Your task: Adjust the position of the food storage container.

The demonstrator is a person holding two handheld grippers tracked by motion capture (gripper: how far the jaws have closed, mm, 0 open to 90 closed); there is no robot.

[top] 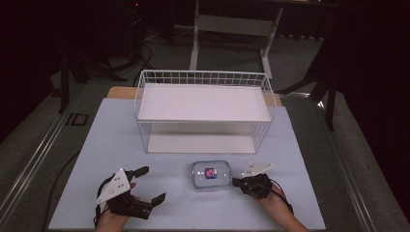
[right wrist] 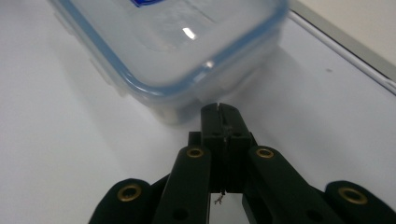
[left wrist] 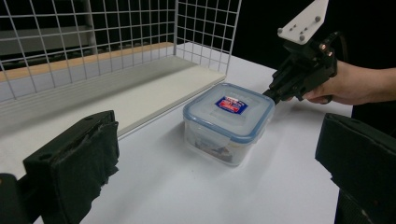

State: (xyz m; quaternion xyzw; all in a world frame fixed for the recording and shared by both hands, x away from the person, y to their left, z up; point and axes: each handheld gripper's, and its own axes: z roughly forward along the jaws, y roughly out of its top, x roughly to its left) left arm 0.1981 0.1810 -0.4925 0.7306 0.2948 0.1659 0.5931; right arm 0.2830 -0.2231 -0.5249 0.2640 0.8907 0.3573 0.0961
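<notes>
A clear plastic food box [top: 210, 175] with a blue-rimmed lid and a red-blue label lies on the white table in front of the wire rack. My right gripper [top: 235, 182] is shut, its tips at the box's right side; in the right gripper view the closed tips [right wrist: 219, 109] sit right at the box [right wrist: 177, 46] wall, touching or nearly so. My left gripper [top: 152, 184] rests open at the near left, apart from the box. The left gripper view has its two pads [left wrist: 77, 163] wide apart, with the box [left wrist: 228, 122] and the right gripper [left wrist: 273, 93] beyond.
A white wire rack [top: 203, 110] with an upper shelf and a lower board stands behind the box. The white table [top: 116, 140] has bare surface left and right of the box. Dark floor and a stand frame lie beyond.
</notes>
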